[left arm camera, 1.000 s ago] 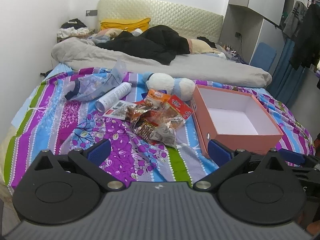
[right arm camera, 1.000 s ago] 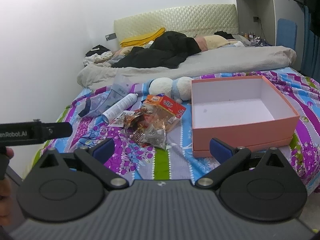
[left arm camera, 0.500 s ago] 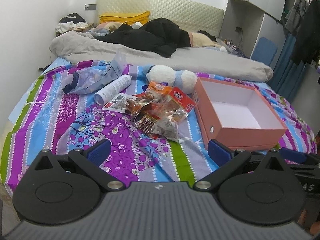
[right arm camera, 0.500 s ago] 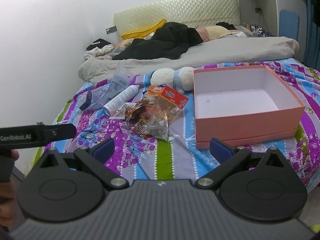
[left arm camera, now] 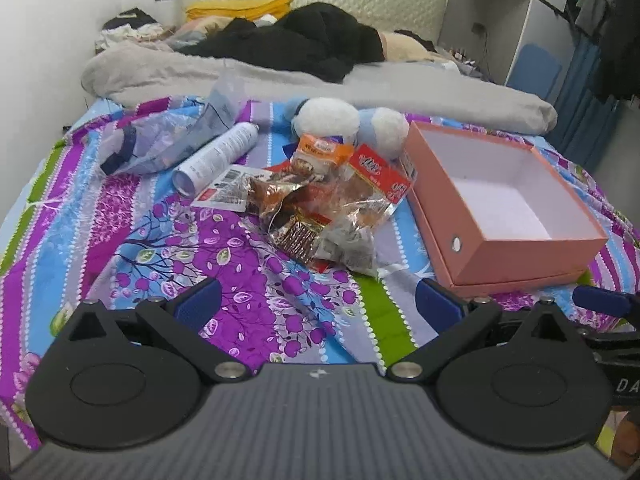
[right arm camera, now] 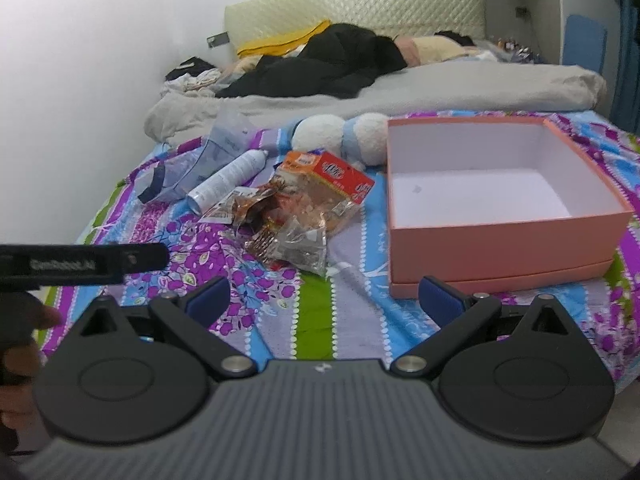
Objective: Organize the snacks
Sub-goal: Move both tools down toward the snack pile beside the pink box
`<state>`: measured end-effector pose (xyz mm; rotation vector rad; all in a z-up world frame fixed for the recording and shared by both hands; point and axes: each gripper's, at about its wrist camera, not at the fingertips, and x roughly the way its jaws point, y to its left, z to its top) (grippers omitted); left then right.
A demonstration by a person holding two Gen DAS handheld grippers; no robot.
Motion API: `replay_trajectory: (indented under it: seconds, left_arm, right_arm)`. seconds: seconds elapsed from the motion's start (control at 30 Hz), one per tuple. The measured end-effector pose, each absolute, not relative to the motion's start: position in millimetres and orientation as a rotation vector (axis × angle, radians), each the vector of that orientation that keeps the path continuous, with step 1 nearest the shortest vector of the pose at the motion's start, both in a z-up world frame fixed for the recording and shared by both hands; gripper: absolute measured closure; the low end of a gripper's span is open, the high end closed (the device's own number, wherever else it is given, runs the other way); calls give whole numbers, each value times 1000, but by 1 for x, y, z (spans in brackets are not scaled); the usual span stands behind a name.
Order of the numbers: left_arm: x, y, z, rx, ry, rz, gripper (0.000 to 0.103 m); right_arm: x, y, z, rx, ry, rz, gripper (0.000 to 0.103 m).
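A pile of snack packets [left arm camera: 320,204] lies on the striped bedspread, also in the right wrist view [right arm camera: 296,216]: an orange and red bag on top, foil and clear packets in front. An open pink box [left arm camera: 560,252] with a white empty inside stands to their right, and shows in the right wrist view [right arm camera: 504,248]. My left gripper [left arm camera: 318,306] is open and empty, short of the pile. My right gripper [right arm camera: 324,300] is open and empty, near the box's front left corner.
A white spray can [left arm camera: 216,158], a clear plastic bag [left arm camera: 168,140] and a white and blue plush toy [left arm camera: 348,124] lie behind the snacks. A grey duvet [left arm camera: 400,88] and dark clothes cover the far bed. The left gripper's body [right arm camera: 80,266] shows at the left of the right wrist view.
Both grippers have moved forward toward the bed; the snacks and box look larger and nearer. Nothing was grasped, and both stay open.
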<state>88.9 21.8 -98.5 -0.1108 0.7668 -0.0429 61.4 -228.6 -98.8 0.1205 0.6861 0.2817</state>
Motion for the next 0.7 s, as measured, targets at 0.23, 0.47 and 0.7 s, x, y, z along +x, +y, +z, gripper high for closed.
replay_trajectory:
  seconds: [0.23,0.47,0.7]
  left_arm:
    - [131,38,-131,-178,803,-39,0]
    - [170,59,-159,-243,824,-33,0]
    - [214,77,-187,-258,832,-31,4]
  right_arm:
    - [86,-212,-121,88,721,345,12]
    - [115,-191,-141,74,741,421,17]
    - [163,-170,-169,85,789,441,16]
